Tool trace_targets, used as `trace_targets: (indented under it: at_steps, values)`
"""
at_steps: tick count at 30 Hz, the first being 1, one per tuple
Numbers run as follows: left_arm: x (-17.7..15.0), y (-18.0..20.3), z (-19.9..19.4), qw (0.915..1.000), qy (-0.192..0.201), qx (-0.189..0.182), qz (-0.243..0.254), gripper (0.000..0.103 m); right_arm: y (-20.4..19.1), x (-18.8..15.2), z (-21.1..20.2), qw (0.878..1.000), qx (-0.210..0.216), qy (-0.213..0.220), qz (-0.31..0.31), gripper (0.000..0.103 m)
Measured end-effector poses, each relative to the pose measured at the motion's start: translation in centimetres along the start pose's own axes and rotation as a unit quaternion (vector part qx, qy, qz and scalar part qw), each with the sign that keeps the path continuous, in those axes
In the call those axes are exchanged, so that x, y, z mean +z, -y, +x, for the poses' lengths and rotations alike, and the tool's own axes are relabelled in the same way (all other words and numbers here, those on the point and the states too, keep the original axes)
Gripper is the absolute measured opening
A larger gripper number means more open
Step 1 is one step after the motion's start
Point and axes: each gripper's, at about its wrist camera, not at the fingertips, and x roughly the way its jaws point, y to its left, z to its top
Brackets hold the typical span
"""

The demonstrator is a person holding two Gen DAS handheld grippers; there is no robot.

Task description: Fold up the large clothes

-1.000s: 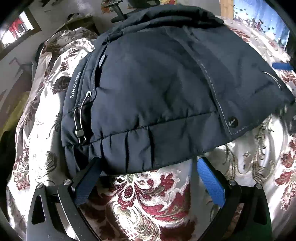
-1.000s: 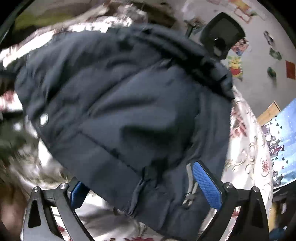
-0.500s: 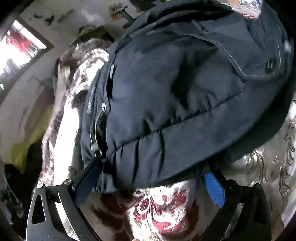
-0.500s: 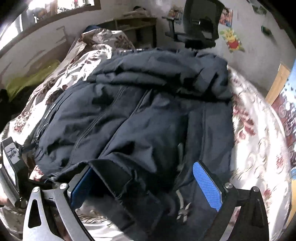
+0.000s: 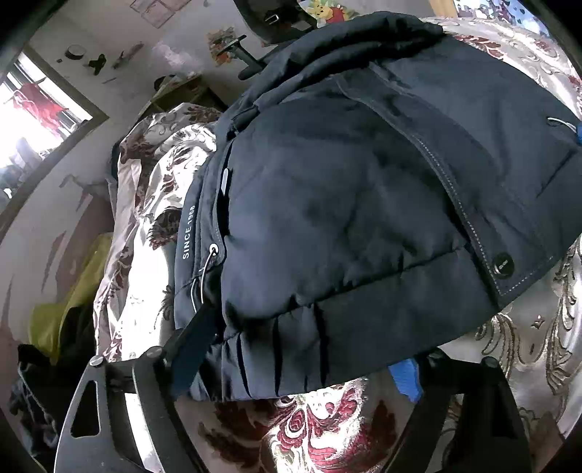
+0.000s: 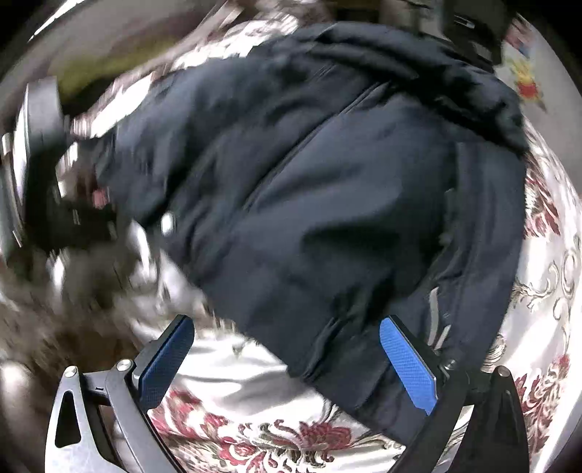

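Note:
A dark navy padded jacket (image 5: 356, 203) lies folded in a thick bundle on a floral bedspread (image 5: 313, 433). It also shows in the right wrist view (image 6: 327, 203). My left gripper (image 5: 298, 360) is open, its jaws wide apart at the jacket's near hem, which drapes over both blue pads. My right gripper (image 6: 287, 360) is open and empty, jaws wide, with the jacket's lower edge lying between and beyond them. The right view is motion-blurred. The left gripper's body (image 6: 40, 163) shows at the far left of the right wrist view.
A bedspread with red and gold flowers (image 6: 254, 429) covers the bed. A yellow-green cloth (image 5: 58, 313) and dark clothes lie at the left edge. An office chair (image 5: 269, 22) and a window (image 5: 32, 120) stand beyond the bed.
Both grippers lifted the jacket's near edge half a second ago; now the jacket lies flat again. My right gripper has swung, blurring its view.

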Motion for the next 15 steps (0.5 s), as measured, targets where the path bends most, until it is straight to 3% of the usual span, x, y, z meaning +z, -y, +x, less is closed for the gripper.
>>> trace_targets:
  at_steps: [1, 5, 7, 9, 11, 15]
  values:
    - [0.1, 0.0, -0.1, 1.0, 0.002, 0.0, 0.001, 0.079, -0.6, -0.3, 0.6, 1.0, -0.006, -0.009, -0.012, 0.102]
    - [0.4, -0.2, -0.6, 0.9999, 0.009, -0.007, -0.005, 0.073, -2.4, -1.0, 2.6, 0.993, -0.102, -0.013, -0.05, 0.102]
    - [0.5, -0.4, -0.8, 0.9998, 0.014, -0.012, -0.009, 0.069, -2.8, -1.3, 3.1, 0.988, -0.142, -0.01, -0.056, 0.087]
    - [0.7, -0.5, -1.1, 0.9996, 0.017, -0.016, -0.014, 0.066, -2.9, -1.6, 3.3, 0.984, -0.169, 0.0, -0.055, 0.082]
    - [0.9, -0.7, -1.2, 0.9996, 0.023, -0.004, -0.016, 0.046, -2.8, -1.8, 3.1, 0.982, -0.185, 0.007, -0.043, 0.075]
    - [1.2, -1.8, -1.2, 0.9988, 0.026, -0.015, -0.039, 0.046, -3.2, -2.2, 2.1, 0.975, -0.219, 0.029, -0.029, 0.047]
